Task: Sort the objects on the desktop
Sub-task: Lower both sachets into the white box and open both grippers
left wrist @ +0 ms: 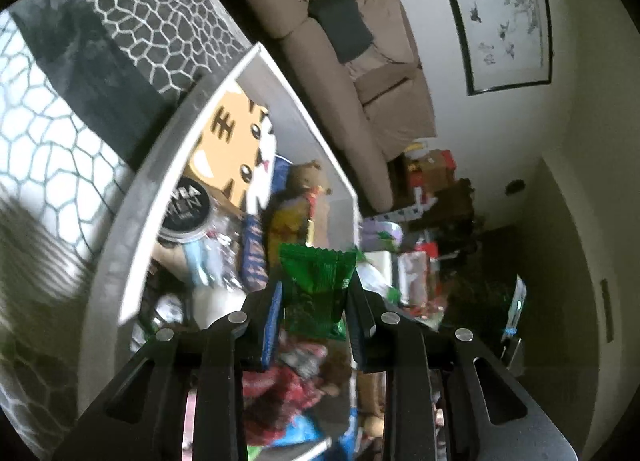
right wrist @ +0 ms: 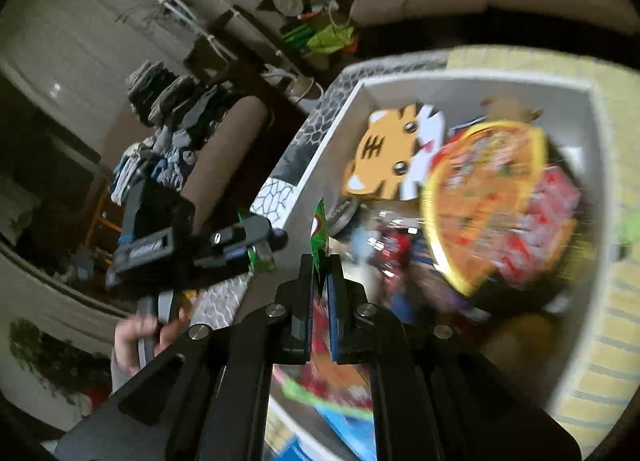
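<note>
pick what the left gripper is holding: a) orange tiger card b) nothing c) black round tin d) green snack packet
d, the left gripper is shut on a green packet, which stands up between its fingers over the white box.

Right hand-held gripper [right wrist: 320, 281] pinches green packet [right wrist: 320, 237] — over white box [right wrist: 320, 149].

Both wrist views over white box [left wrist: 120, 245]

We see both fisheye views dim and motion-blurred, edges bowed into black corners; glare whitens the patterned cloth [left wrist: 48, 133], and the round noodle lid [right wrist: 492, 205] smears.
</note>
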`<state>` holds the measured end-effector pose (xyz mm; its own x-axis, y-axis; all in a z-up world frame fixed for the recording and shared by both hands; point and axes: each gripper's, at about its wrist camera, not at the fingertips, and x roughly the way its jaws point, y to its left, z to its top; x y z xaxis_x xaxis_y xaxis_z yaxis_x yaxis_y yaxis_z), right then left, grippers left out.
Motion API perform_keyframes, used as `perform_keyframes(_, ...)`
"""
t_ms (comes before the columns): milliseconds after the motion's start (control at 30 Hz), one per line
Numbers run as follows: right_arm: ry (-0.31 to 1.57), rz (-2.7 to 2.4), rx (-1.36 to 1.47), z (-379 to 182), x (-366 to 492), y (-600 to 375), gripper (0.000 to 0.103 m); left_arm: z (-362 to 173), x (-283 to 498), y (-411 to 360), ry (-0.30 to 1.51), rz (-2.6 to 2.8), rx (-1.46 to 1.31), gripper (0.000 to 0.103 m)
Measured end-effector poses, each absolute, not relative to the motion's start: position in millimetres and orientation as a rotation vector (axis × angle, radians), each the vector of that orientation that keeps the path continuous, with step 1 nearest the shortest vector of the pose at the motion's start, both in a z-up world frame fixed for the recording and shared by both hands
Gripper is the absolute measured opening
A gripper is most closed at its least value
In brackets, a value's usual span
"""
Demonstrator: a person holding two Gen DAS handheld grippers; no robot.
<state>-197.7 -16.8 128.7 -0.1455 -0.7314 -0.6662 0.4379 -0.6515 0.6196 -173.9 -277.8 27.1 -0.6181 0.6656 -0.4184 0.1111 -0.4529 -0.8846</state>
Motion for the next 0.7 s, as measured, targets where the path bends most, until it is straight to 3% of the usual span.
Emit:
perform_keyframes(133,-0.433,-1.874,1.409,90,-222,-46,0.006,20,-181,-275,-1.336,2.189,-1.174,0.027)
perform_keyframes(333,-0.420,-1.897,1.504,55,-237,-68,0.011,15,-193,-269,-1.338,2.218,-1.188,0.047)
perform_keyframes(400,-0.430,-1.909,1.529,53,-239,-62,0.022,19,-195,-267,-1.339,2.220,-1.192,0.058)
perform_keyframes(567,-0.330,-1.993,1.439,90,-221,-41,0.023,36,-177,-271,-1.317,2.255,-1.155,0.068)
perform_keyframes(633,-0.280,-2.018,1.404,109,-209,-31,0.027,41,-166,-270,-1.279,2.269,-1.168,0.072)
perform_keyframes(700,-0.230,-2.046,1.383,123,-196,-21,0.039,46,-154,-266,-1.228,2.297,-1.194,0.077)
